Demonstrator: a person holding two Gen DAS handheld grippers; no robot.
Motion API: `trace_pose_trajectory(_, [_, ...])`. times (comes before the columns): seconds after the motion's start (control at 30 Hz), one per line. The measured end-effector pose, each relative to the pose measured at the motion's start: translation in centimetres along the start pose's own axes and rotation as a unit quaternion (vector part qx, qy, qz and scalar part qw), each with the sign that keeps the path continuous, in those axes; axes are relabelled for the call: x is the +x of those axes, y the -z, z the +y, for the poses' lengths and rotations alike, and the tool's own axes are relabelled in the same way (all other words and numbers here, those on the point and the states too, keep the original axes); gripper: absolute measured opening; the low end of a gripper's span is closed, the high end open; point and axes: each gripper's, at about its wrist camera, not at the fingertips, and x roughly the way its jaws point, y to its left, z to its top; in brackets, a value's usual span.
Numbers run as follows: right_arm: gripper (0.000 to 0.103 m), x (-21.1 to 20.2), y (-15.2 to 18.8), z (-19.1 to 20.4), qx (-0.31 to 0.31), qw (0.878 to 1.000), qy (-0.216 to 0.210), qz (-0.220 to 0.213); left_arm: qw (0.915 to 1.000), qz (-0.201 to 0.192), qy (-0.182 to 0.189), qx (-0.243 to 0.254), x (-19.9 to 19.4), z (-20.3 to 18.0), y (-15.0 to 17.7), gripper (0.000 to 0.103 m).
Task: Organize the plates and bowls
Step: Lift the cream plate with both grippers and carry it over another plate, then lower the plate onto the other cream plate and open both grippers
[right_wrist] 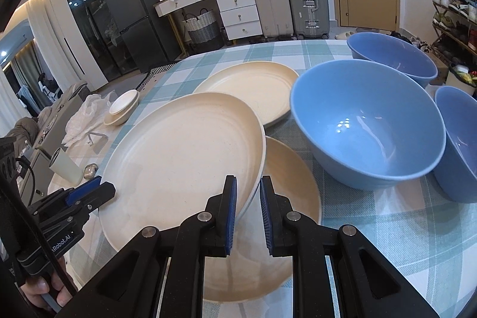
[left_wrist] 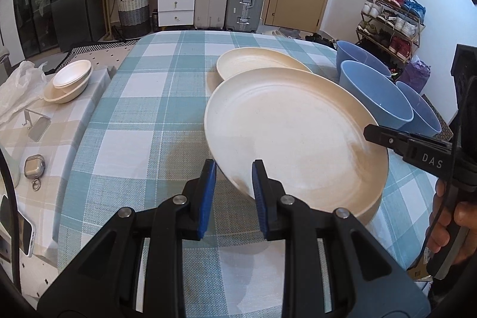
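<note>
Both grippers are clamped on one round cream plate (right_wrist: 179, 157), the left gripper (left_wrist: 233, 169) on its left rim and the right gripper (right_wrist: 248, 184) on its right rim, and hold it tilted above a second cream plate (right_wrist: 286, 189) on the checked bench (left_wrist: 143, 121). A third cream plate (right_wrist: 253, 88) lies behind, apart. Three blue bowls (right_wrist: 369, 124) stand unstacked. The stacking seems only begun.

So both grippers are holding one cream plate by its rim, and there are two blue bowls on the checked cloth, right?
Not quite: the right wrist view shows three blue bowls. The rest holds: both grippers grip one cream plate by its rim.
</note>
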Motion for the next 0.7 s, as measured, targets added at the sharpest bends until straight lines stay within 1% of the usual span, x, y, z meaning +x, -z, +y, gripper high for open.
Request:
trace_pose_trajectory(0.43, [0.016, -0.6, 2.2, -2.3, 0.016, 1.0, 0.023, 0.005, 0.9993, 0.018, -0.003, 0.034, 1.9, -2.7, 1.0, 0.022])
trace_pose_trajectory(0.7, [0.016, -0.4, 2.9, -2.6, 0.014, 0.999, 0.038, 0.007, 0.9983, 0.024, -0.015, 0.052, 2.9, -3.6, 1.3, 0.022])
